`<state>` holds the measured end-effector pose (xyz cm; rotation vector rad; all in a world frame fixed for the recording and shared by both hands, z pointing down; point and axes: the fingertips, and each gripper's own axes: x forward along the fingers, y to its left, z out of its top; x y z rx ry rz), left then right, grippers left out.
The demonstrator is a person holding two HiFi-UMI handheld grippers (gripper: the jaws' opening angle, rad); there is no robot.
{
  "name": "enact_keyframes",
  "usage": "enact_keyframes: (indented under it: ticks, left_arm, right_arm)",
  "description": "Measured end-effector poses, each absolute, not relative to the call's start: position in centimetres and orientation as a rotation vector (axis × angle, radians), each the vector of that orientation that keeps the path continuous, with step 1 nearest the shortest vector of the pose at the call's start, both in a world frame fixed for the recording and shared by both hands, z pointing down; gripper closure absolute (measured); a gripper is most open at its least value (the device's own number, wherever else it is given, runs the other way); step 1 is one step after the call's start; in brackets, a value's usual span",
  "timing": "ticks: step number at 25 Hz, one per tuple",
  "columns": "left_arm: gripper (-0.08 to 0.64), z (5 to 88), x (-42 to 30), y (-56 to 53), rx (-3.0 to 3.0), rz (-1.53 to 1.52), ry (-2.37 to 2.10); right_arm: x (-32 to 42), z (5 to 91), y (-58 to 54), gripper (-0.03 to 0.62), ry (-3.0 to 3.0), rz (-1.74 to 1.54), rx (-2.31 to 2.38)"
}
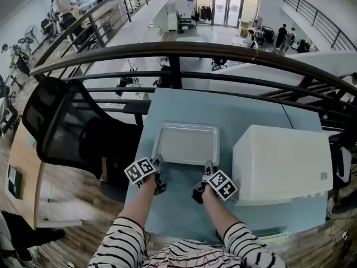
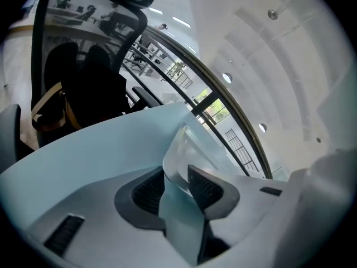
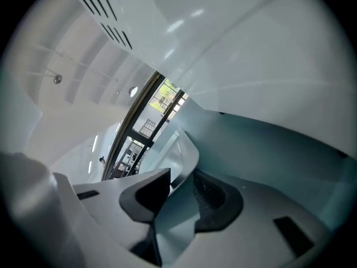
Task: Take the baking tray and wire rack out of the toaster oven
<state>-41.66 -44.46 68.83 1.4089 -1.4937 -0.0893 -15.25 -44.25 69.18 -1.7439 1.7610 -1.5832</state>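
Note:
The silver baking tray (image 1: 186, 143) lies flat on the light blue table (image 1: 251, 113), left of the white toaster oven (image 1: 281, 163). My left gripper (image 1: 158, 162) is at the tray's near left corner and my right gripper (image 1: 209, 165) at its near right corner. In the left gripper view the tray (image 2: 189, 149) has its rim between the jaws of the left gripper (image 2: 177, 186), with a gap beside one pad. In the right gripper view the tray (image 3: 181, 155) reaches between the jaws of the right gripper (image 3: 181, 191), which stand apart from it. Both are open. No wire rack shows.
A black mesh office chair (image 1: 61, 121) stands left of the table. A dark curved railing (image 1: 184, 52) runs behind the table's far edge. A wooden desk (image 1: 22, 166) is at the far left. The oven's wall (image 3: 268, 66) fills the right gripper view's upper right.

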Motion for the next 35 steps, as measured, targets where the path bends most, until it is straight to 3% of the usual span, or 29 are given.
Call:
enact_keyframes:
  ticks: [2,4,7,17,28,35]
  left_arm:
    - [0.433,68.9,-41.7,-44.8,1.447,-0.020,-1.529]
    - [0.345,68.6,-41.9,-45.3,1.524,0.066,-1.577]
    - [0.313,68.3,-41.8,-45.7,1.591,0.156,-1.595]
    - [0.293,66.4,-42.1,-43.7,1.708,0.299,-1.664]
    - [0.293,61.7,-38.1,-36.0,1.976,0.303,-1.677]
    - [0.293,61.8,-34.7,-26.1,1.987,0.267,-1.661]
  right_arm:
    - [-15.7,69.4,-44.3,0.438,1.838,-1.620,-1.770]
    - [-16.2,70.0,-44.1,0.377,1.907,-1.672,-1.808]
    - [-16.6,70.7,-43.8,0.371,2.021,-1.699,-1.853]
    - [-16.0,70.0,-40.7,0.334,2.254,-1.721,-1.811]
    - [-15.7,64.0,-35.2,0.334,2.629,-1.252,-1.818]
    - [-12.7,61.3,-27.7,0.334,2.619,-1.127,-1.830]
